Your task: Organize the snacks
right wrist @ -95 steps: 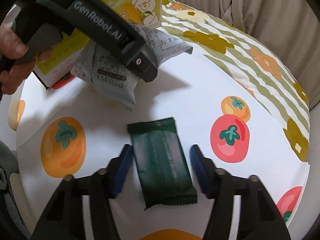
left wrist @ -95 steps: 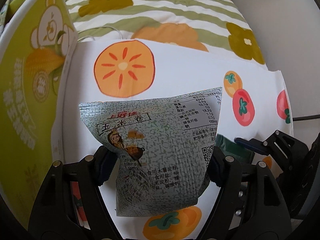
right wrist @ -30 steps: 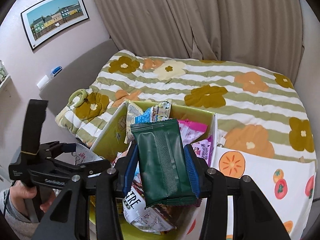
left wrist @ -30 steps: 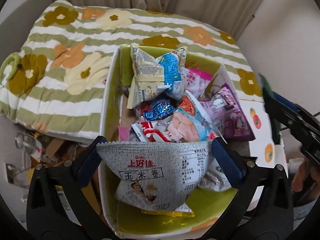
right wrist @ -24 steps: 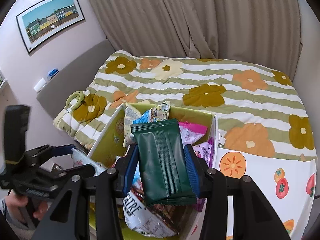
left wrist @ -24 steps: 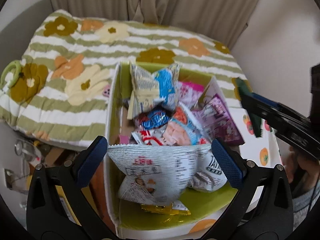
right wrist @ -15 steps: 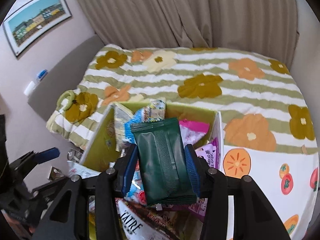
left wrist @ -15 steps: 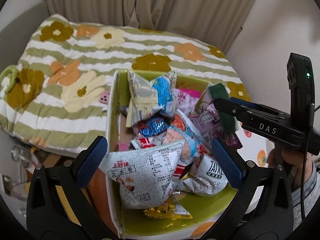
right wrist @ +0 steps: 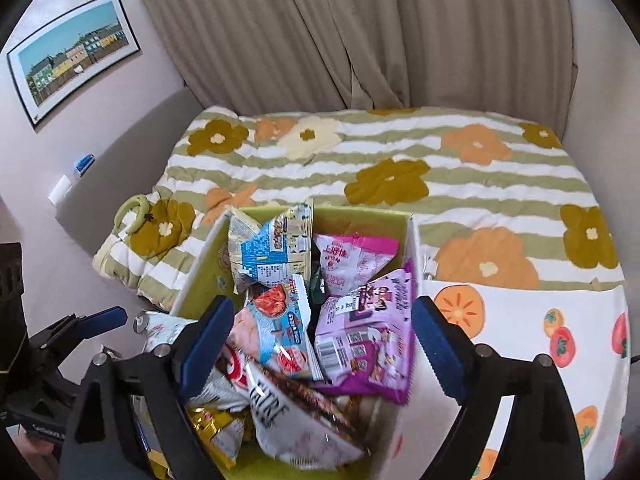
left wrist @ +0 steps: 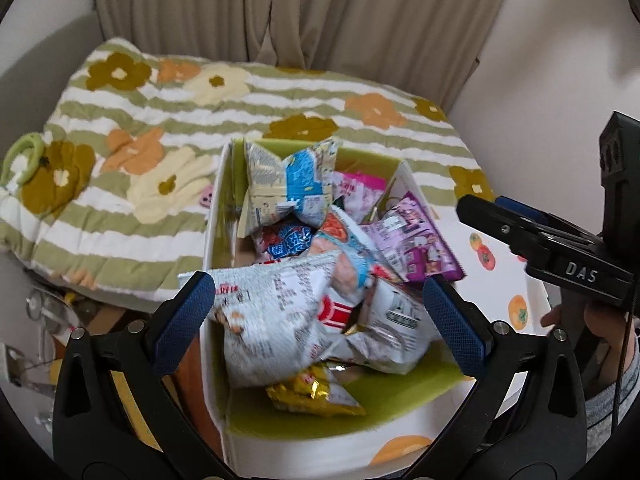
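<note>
Both tools hang over the snack box [left wrist: 224, 408], left tool [left wrist: 320, 320] wide, right tool [right wrist: 320, 348] opening on nothing, grey packet [left wrist: 276, 312] lying inside at 7 o'clock; next, judged, fetching remaining tabletop snacks.

Both tools are matte black plastic frames with two angled fingers. On the left gripper [left wrist: 316, 316], each finger ends in a dark blue pad [left wrist: 182, 320] with a fine knurled texture, and round silver screws [left wrist: 136, 325] sit at the finger joints. The right gripper [right wrist: 320, 344] is built the same way, with blue pads [right wrist: 438, 354] and silver screws [right wrist: 482, 350]. Seen side-on, its body carries white letters, "DAS" [left wrist: 581, 273], and a thin black cable [left wrist: 624, 364] runs down beside it. The person wears a grey knit sleeve [left wrist: 612, 412].
</note>
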A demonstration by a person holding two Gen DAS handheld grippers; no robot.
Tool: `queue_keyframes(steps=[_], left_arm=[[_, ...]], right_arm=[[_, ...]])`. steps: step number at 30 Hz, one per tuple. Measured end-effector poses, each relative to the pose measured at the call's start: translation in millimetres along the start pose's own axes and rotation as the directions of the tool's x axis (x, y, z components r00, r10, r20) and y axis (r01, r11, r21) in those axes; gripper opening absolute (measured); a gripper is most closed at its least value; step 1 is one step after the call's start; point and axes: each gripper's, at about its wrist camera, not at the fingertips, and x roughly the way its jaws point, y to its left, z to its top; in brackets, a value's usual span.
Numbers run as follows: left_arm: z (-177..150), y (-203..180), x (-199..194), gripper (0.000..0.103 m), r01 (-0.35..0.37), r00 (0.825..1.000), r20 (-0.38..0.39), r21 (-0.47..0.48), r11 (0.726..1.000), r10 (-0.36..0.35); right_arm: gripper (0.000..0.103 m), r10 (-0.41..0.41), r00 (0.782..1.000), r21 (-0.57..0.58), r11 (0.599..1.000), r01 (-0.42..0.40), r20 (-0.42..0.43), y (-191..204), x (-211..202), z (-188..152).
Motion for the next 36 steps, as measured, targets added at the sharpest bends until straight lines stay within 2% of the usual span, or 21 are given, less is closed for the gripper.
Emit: queue_keyframes(steps=[4, 10, 16, 19, 22, 23, 32, 36], left_arm=[[-13.5, -26.2, -38.4, 0.103, -0.033, 0.996, 0.078, 0.015, 0.999, 0.031], [-43.5, -71.4, -97.8, 0.103, -0.066, 0.980, 0.189, 0.029, 0.997, 0.059], [-83.0, -112.7, -144.1, 0.103, -0.130, 0.949, 0.293, 0.039, 0.991, 0.113], [-101.0, -129.3, -159.2, 0.103, -0.158, 0.934, 0.333, 0.060, 0.986, 0.129], [-117.6, -142.4, -168.4, 0.103, -0.177, 0.920, 0.367, 0.077, 0.981, 0.137], [-122.1, -145.5, -169.3, 0.103, -0.182, 0.918, 0.371, 0.079, 0.980, 0.140], [-139.0, -157.1, -168.4, 0.103, -0.170, 0.922, 0.364, 0.082, 0.982, 0.130], [-139.6, -158.9, -165.8, 0.103, -0.169, 0.924, 0.359, 0.078, 0.983, 0.130]], right_arm=[[0.088, -0.001, 0.998, -0.021, 1.000, 0.003, 0.066, -0.3, -44.5, -9.6], [0.088, -0.050, 0.986, -0.053, 0.997, 0.059, 0.159, -7.6, -129.6, -43.5], [0.088, -0.148, 0.962, -0.044, 0.986, 0.163, 0.230, -17.7, -196.6, -89.2], [0.090, -0.206, 0.945, -0.027, 0.975, 0.220, 0.255, -22.5, -215.3, -109.1], [0.103, -0.236, 0.932, 0.008, 0.970, 0.243, 0.276, -30.9, -229.5, -125.1], [0.103, -0.252, 0.924, 0.018, 0.966, 0.258, 0.287, -32.9, -233.8, -130.5], [0.103, -0.326, 0.892, 0.056, 0.944, 0.325, 0.313, -41.4, -249.9, -156.8], [0.103, -0.326, 0.892, 0.058, 0.944, 0.325, 0.312, -42.9, -252.1, -160.7]])
